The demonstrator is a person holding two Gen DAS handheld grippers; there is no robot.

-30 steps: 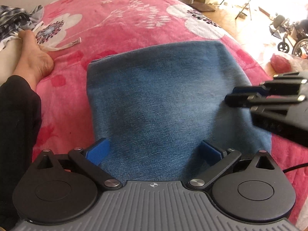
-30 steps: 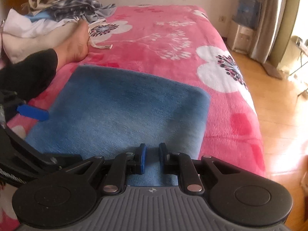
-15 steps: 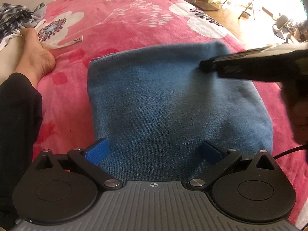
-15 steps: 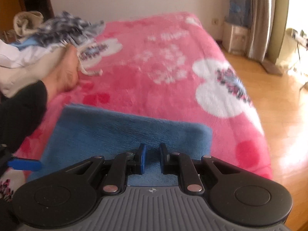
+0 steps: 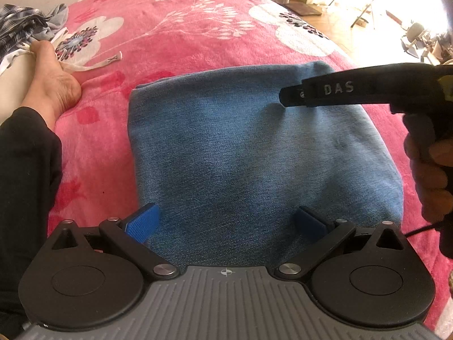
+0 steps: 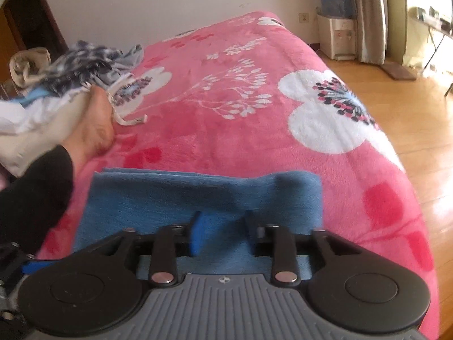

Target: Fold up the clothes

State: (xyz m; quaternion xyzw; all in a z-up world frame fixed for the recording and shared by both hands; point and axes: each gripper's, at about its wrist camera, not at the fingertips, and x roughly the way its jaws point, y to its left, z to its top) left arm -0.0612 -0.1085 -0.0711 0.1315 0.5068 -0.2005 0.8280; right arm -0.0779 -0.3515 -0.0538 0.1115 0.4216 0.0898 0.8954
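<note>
A folded blue denim garment (image 5: 240, 147) lies flat on the pink flowered blanket (image 5: 198, 42). My left gripper (image 5: 226, 222) is open at the garment's near edge, with its blue pads wide apart over the cloth and nothing held. In the left wrist view my right gripper (image 5: 283, 96) reaches in side-on from the right, above the garment's far right part. In the right wrist view the right gripper (image 6: 223, 229) is partly open over the denim (image 6: 198, 195), close to its far edge, and I see no cloth pinched.
A person's bare foot (image 5: 53, 85) and black trouser leg (image 5: 25, 170) lie left of the garment. A pile of loose clothes (image 6: 70, 70) sits at the far left. The bed ends at the right over a wooden floor (image 6: 410, 113).
My right gripper has moved forward over the denim toward its far edge, and its fingers have opened from nearly shut. The left gripper and the garment have stayed put.
</note>
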